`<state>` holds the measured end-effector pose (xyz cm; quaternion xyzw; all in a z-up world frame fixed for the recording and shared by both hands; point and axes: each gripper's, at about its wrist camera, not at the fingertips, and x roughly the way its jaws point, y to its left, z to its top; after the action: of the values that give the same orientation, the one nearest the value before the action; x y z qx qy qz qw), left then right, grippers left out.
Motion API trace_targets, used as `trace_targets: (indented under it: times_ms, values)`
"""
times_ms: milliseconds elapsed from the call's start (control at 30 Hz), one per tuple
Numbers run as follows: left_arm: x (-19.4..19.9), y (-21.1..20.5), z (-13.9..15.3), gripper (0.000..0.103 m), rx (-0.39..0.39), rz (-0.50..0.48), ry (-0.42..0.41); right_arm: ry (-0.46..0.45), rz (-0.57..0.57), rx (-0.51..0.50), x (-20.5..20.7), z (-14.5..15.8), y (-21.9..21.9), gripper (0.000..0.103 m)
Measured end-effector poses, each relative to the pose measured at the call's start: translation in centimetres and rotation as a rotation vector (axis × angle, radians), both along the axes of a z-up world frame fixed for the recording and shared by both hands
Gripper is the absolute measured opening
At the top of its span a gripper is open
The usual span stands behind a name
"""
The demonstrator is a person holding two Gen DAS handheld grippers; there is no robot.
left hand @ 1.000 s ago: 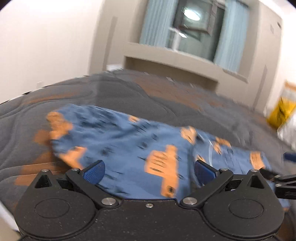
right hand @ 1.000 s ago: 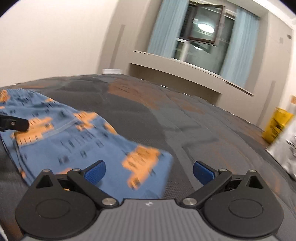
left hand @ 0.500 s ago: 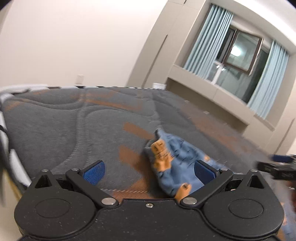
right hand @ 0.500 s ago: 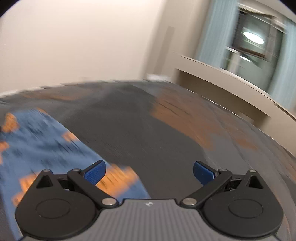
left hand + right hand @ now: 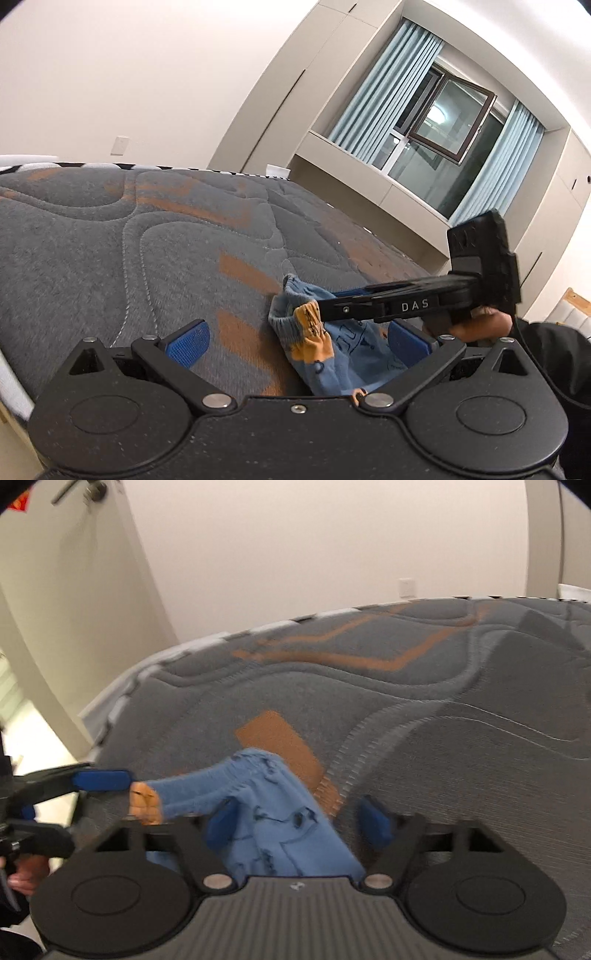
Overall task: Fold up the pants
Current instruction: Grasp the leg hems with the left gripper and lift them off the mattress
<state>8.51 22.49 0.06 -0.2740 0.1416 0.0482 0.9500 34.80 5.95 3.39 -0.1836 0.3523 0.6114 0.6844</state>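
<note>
Blue pants [image 5: 321, 354] with orange patches lie bunched on the grey quilted mattress [image 5: 147, 240]. My left gripper [image 5: 297, 341] is open, and the bunch sits between its pads, nearer the right one. My right gripper [image 5: 332, 306] reaches in from the right, with its fingers across the waistband. In the right wrist view my right gripper [image 5: 297, 821] has its jaws closing around the pants [image 5: 280, 812]. The left pad touches the cloth, while a gap shows at the right pad. The left gripper [image 5: 74, 805] stands open beside the orange corner.
The mattress edge [image 5: 110, 709] curves close on the left, with pale floor beyond it. A window [image 5: 443, 122] with blue curtains and a beige ledge stands behind the bed. A hand [image 5: 480, 325] in a dark sleeve holds the right gripper.
The pants lay spread flat and are now bunched into a heap. My right gripper swung over beside the left one and its jaws narrowed. Both views turned toward the mattress corner.
</note>
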Motion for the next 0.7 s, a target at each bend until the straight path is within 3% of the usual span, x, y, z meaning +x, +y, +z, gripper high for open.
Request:
trace_targets:
  times_ms: [33,133,400,500,700]
  values:
    - [0.4,0.2,0.0,0.102,-0.008,-0.010,-0.002,0.020,0.021,0.021,0.0,0.1,-0.2,0.033]
    - [1.9,1.0,-0.1,0.102,-0.046,-0.052,-0.014,-0.036,0.046,0.041,-1.0,0.7,-1.0,0.021]
    - [5.5,1.8,-0.4,0.102,-0.098,-0.158,-0.006,-0.022,0.116,0.290,-1.8,4.4,-4.8,0.020]
    - [7.1,2.0,-0.8,0.102,-0.119,-0.202,0.018,-0.024,0.128,0.328,-2.2,5.6,-5.7,0.020]
    - [8.4,2.2,-1.2,0.096,-0.122,-0.182,0.016,-0.049,0.128,0.360,-3.0,6.4,-6.4,0.020]
